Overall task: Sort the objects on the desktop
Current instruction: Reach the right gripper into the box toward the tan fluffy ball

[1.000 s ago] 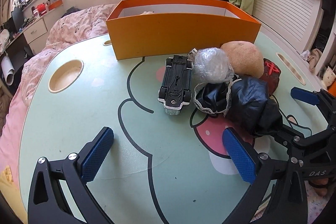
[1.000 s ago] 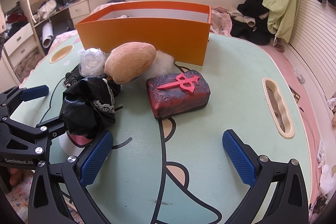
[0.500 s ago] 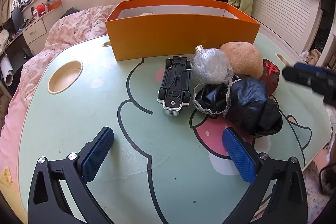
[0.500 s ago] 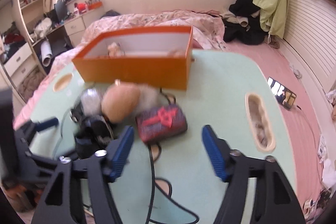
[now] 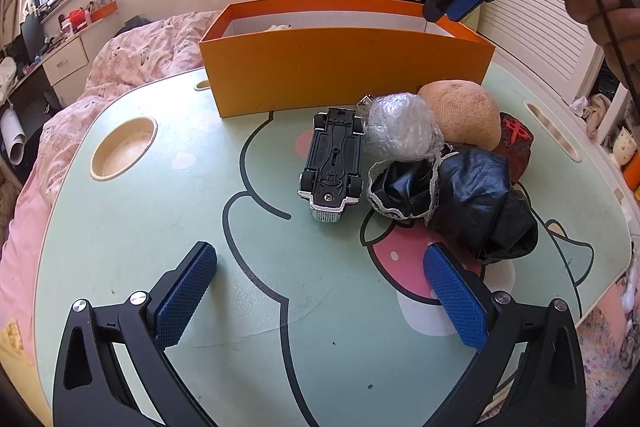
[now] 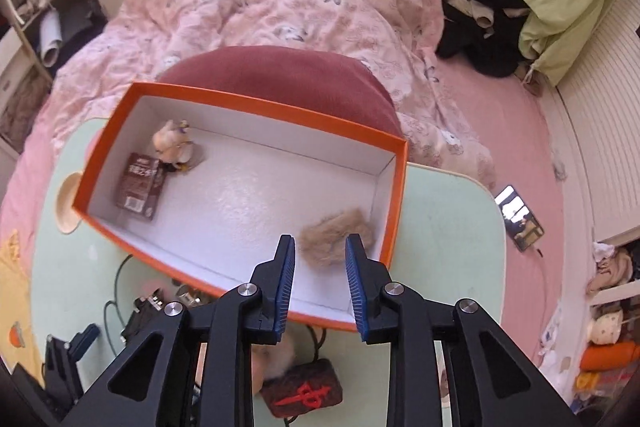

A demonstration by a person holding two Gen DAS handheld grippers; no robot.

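My left gripper (image 5: 320, 291) is open low over the front of the green table (image 5: 160, 227), with nothing between its fingers. Ahead of it lie an upside-down black toy car (image 5: 332, 167), a plastic-wrapped ball (image 5: 400, 133), a tan plush (image 5: 460, 115), a black lace-edged cloth (image 5: 460, 199) and a dark red block (image 5: 516, 143). My right gripper (image 6: 320, 247) hangs above the orange box (image 6: 256, 103), pointing steeply down. Its jaws are closing with a narrow gap and nothing between them. A brown fur tuft (image 6: 332, 239) lies on the box floor beneath it.
The box also holds a small figurine (image 6: 174, 147) and a brown packet (image 6: 140, 187). The table has a round cup recess (image 5: 124, 147) at left and a slot (image 5: 552, 131) at right. A pink bed (image 6: 280, 7) lies beyond the box. A hand (image 5: 600, 11) holds the right gripper.
My right gripper rose from the table's right side and swung over the orange box, its jaws narrowing from wide open. The left gripper and the table objects stayed put.
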